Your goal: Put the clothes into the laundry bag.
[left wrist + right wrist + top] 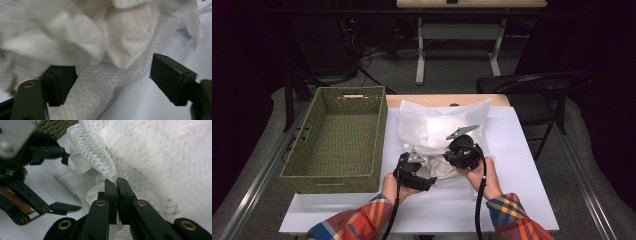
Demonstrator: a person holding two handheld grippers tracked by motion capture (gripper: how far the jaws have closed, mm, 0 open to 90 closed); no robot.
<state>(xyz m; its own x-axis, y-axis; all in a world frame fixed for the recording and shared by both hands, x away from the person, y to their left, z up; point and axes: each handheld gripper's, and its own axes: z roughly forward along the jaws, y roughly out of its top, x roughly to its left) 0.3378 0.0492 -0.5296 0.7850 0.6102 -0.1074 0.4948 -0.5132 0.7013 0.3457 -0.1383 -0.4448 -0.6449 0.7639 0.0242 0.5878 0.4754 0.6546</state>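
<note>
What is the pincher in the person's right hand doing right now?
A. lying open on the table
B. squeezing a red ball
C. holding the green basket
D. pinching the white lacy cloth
D: in the right gripper view the right gripper has its jaws pressed together on a fold of the white lacy cloth.

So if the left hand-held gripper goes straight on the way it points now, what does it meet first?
Most likely the white mesh bag. The left hand-held gripper has its jaws open, with the bag's edge lying between and just ahead of them, and bunched white cloth behind. How far off it is, I cannot tell.
</note>
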